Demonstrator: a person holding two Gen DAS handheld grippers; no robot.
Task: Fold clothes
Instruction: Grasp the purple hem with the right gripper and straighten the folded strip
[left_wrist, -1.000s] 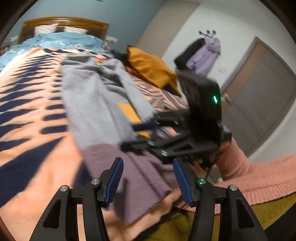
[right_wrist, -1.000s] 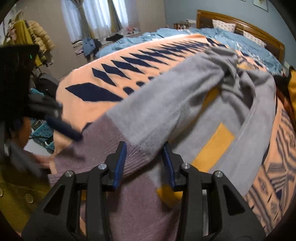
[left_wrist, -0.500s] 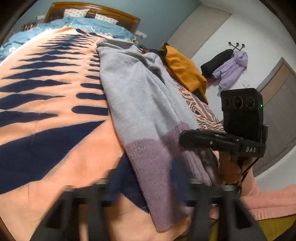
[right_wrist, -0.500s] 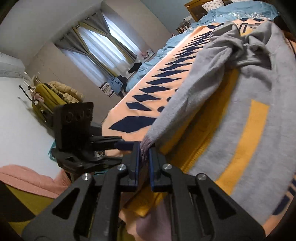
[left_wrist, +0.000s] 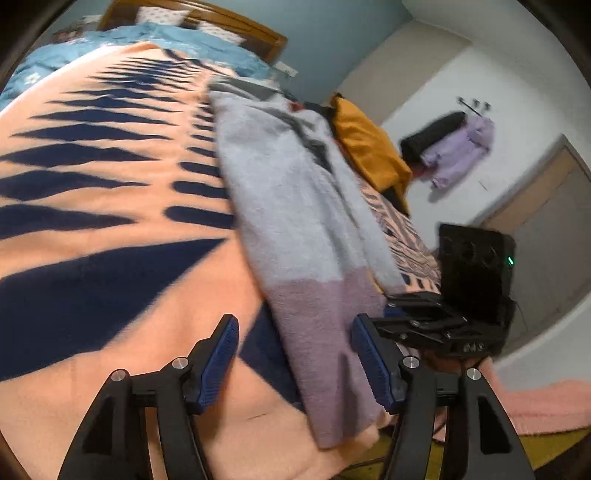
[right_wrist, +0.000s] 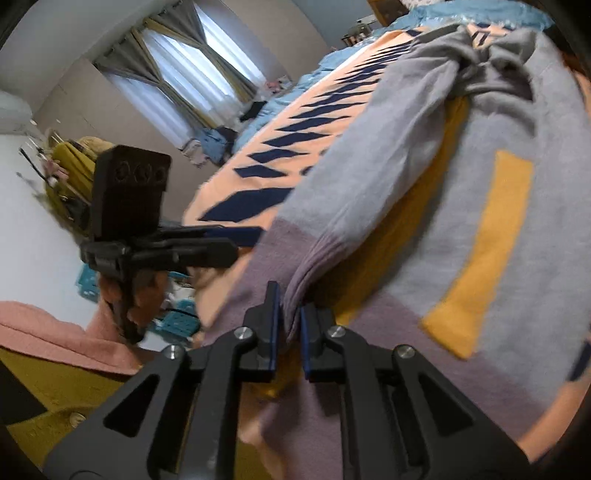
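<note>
We see a grey sweater (left_wrist: 291, 206) with a mauve hem band and mustard-yellow patches lying lengthwise on a bed, spread over an orange blanket (left_wrist: 110, 229) patterned with dark blue diamonds, its hem reaching the foot edge of the bed and its bunched upper part pointing toward the wooden headboard (left_wrist: 207, 18). Our right gripper (right_wrist: 287, 332) has its fingers pinched tight on the mauve ribbed cuff (right_wrist: 314, 269) of a sleeve, which is folded inward across the sweater's front and rises from the jaws as a grey roll. Our left gripper (left_wrist: 295, 362) hovers at the foot edge of the bed with its blue-padded fingers (left_wrist: 221, 354) wide apart, having just been opening after a brief close; the mauve hem band (left_wrist: 325, 332) of the sweater lies in the gap between them, but the pads do not press on it. In the right wrist view the left gripper shows at the left, held in a hand (right_wrist: 144, 295) with a pink fleece sleeve (right_wrist: 55, 332). A mustard pillow (left_wrist: 369, 151) sits at the far right edge of the bed, beside the sweater. A blue quilt (left_wrist: 155, 40) covers the head end. On the white wall beyond, a lilac jacket (left_wrist: 461, 151) and a black garment hang from hooks, and curtained windows (right_wrist: 192, 74) light the opposite side of the room.
</note>
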